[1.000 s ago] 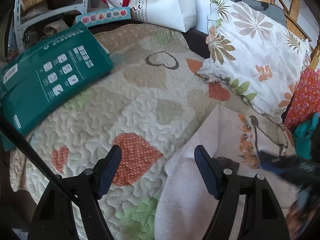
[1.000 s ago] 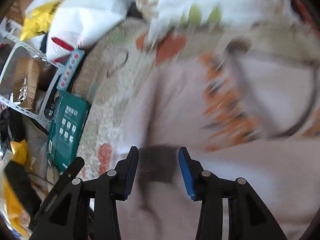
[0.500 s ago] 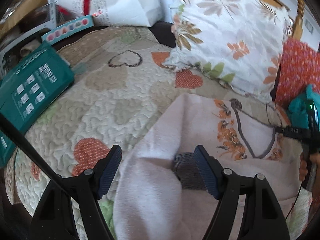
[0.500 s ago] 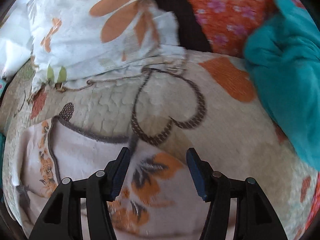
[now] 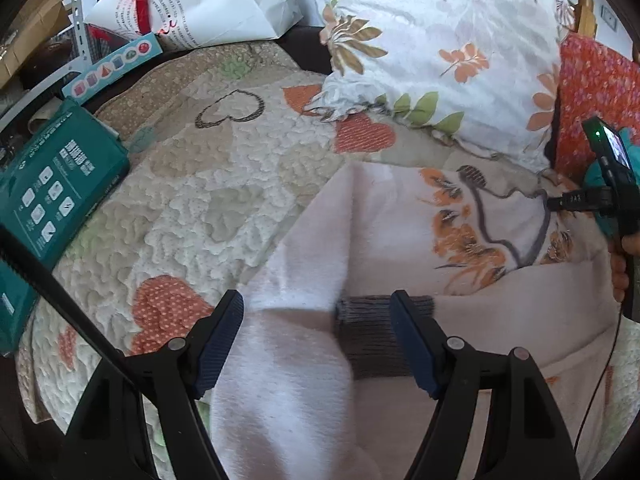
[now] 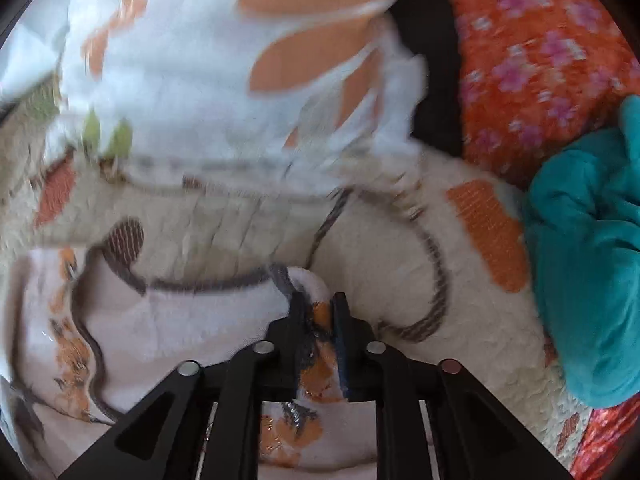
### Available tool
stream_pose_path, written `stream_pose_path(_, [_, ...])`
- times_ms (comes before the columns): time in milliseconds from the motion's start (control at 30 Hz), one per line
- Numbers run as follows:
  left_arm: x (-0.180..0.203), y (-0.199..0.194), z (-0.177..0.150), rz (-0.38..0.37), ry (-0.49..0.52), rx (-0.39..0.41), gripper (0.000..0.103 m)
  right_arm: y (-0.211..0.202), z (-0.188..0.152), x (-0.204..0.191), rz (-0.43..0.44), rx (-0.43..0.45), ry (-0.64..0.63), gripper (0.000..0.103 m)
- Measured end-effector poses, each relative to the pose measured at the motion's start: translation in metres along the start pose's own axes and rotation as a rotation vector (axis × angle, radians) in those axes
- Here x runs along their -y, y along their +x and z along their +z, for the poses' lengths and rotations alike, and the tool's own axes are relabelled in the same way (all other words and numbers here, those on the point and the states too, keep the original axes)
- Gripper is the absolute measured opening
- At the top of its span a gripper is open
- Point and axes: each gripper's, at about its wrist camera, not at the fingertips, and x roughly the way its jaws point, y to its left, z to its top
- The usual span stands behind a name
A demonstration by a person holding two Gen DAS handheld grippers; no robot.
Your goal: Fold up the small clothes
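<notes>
A pale pink small garment (image 5: 384, 232) with orange flowers and a grey neckline lies on the quilted bedspread (image 5: 208, 184). Its grey ribbed cuff (image 5: 372, 336) lies between my left fingers. My left gripper (image 5: 320, 332) is open just above the garment's near sleeve. In the right wrist view my right gripper (image 6: 318, 316) is shut on the garment (image 6: 180, 320) at its far edge beside the neckline. The right gripper's body and the hand holding it show at the right edge of the left wrist view (image 5: 616, 200).
A floral pillow (image 5: 440, 48) and a red floral cushion (image 5: 596, 96) lie behind the garment. A teal cloth (image 6: 588, 272) lies to the right. A green box (image 5: 52, 184) and a white bag (image 5: 192, 4) sit at the left.
My right gripper has closed on the garment's far edge; it was open half a second ago. My left gripper has moved right, over the sleeve and cuff.
</notes>
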Motion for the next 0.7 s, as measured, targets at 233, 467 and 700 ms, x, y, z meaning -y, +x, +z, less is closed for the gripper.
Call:
stream_pose_path(233, [-0.039,-0.006,0.001,-0.021,-0.121,-0.004,0.074,-0.071,-0.065,0.028,0.032,0.095,0.084,0.032])
stream_pose_path(467, [-0.067,-0.009,0.0,-0.038,-0.222,-0.024,0.074,-0.073,-0.183,0.063,0.033,-0.044,0.157,0.022])
stream_pose_path(700, [-0.12,-0.025,-0.006,0.015,-0.309,0.01,0.074,-0.093,-0.272,0.059,0.007,-0.077,0.156,0.022])
